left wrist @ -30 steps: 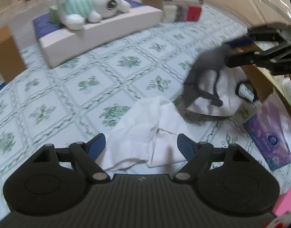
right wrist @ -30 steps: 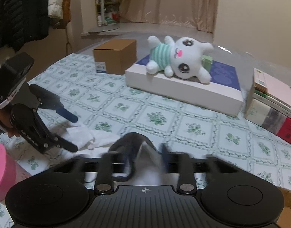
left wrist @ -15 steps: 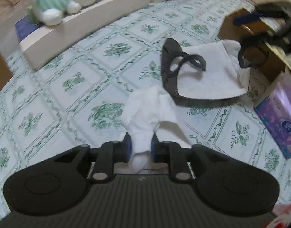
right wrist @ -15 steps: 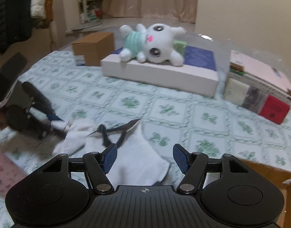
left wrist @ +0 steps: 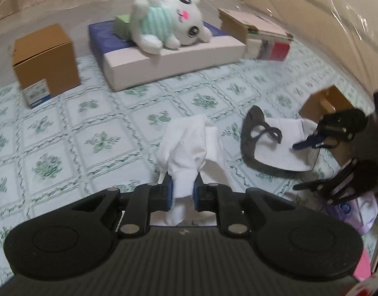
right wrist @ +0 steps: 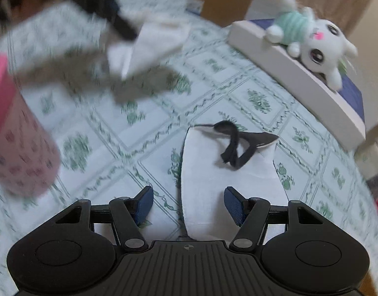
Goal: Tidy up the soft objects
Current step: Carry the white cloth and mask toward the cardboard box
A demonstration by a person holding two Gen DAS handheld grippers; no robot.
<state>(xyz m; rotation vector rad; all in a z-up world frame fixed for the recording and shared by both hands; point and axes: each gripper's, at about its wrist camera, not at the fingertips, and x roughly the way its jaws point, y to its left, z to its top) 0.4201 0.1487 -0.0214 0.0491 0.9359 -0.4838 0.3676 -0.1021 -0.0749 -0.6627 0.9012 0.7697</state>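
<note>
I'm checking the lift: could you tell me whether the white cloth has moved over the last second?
Yes. The white cloth, pinched in the left gripper, has risen off the table where it lay flat.

**Blur and cut-offs**

In the right wrist view, the left hand-held gripper (right wrist: 114,22) and its white cloth (right wrist: 151,42) smear with motion. The pink container (right wrist: 18,133) is cropped at the left edge. In the left wrist view, the purple packet (left wrist: 349,209) sits partly hidden.

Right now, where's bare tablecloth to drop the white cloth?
Free: the tablecloth between the brown box, the white flat box and the white cloth. Crowded: right of it, the mask, right hand-held gripper, open carton and tissue pack.
</note>
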